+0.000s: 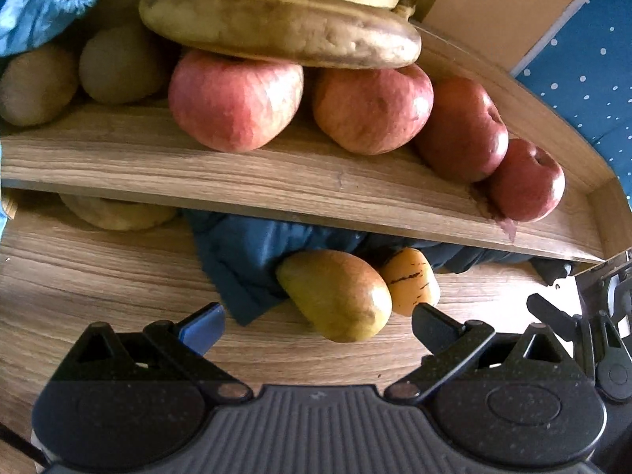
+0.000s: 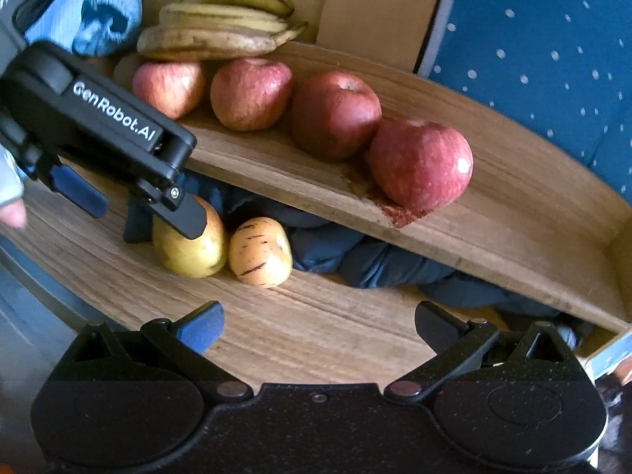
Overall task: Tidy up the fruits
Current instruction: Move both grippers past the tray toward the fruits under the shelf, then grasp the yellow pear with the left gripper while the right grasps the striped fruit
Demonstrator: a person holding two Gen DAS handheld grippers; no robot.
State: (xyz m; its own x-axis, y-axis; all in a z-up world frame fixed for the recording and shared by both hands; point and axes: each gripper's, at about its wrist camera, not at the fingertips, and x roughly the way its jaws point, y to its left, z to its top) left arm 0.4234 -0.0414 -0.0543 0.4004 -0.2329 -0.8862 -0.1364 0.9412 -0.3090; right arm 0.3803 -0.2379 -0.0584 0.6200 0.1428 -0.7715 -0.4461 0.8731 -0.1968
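Observation:
A yellow-green pear (image 1: 335, 296) lies on the lower wooden shelf (image 1: 98, 276), touching a striped yellow-orange fruit (image 1: 410, 280). My left gripper (image 1: 316, 320) is open, its fingers on either side of the pear's near end without touching it. In the right wrist view the left gripper (image 2: 142, 201) reaches over the pear (image 2: 189, 249) beside the striped fruit (image 2: 260, 252). My right gripper (image 2: 318, 326) is open and empty, low over the shelf in front of them. Several red apples (image 2: 252, 94) and bananas (image 2: 213, 27) sit on the upper shelf (image 2: 493, 221).
Dark blue cloth (image 1: 252, 252) lies under the upper shelf behind the pear. Brown round fruits (image 1: 118, 63) sit at the upper shelf's left, near a light blue bag (image 1: 43, 4). A pale fruit (image 1: 114, 213) lies under the shelf at left. A blue dotted surface (image 2: 553, 59) is at right.

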